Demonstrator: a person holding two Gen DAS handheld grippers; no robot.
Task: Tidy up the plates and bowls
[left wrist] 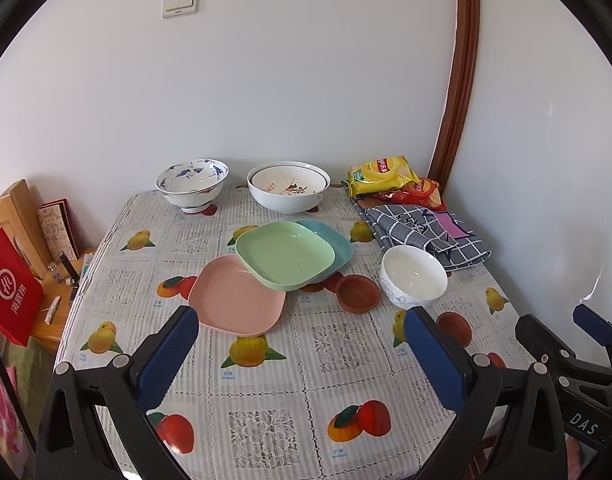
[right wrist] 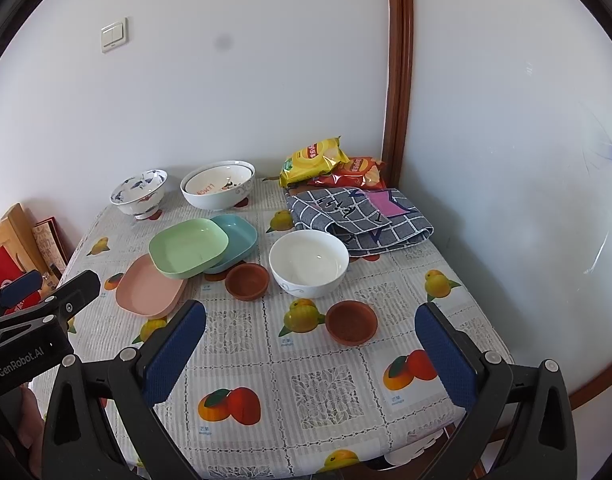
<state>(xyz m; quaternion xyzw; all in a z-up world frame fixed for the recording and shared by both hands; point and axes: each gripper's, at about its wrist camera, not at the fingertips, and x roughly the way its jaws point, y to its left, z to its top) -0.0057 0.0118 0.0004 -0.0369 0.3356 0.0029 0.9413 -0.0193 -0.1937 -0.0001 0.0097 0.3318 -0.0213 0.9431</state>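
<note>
Both my left gripper (left wrist: 302, 360) and right gripper (right wrist: 311, 360) hang wide open and empty, the green plate (left wrist: 284, 256) tilted over the pink plate (left wrist: 236, 304) looks light plastic, so I'd pinch its raised rim.

Plates: pink plate (left wrist: 237, 300), green plate (left wrist: 285, 255), teal plate (left wrist: 333, 243). Bowls: white bowl (right wrist: 309, 262), blue-patterned bowl (left wrist: 192, 184). Brown saucers (right wrist: 351, 322). Fruit-print tablecloth (left wrist: 266, 384). Grey checked cloth (right wrist: 361, 216).
</note>
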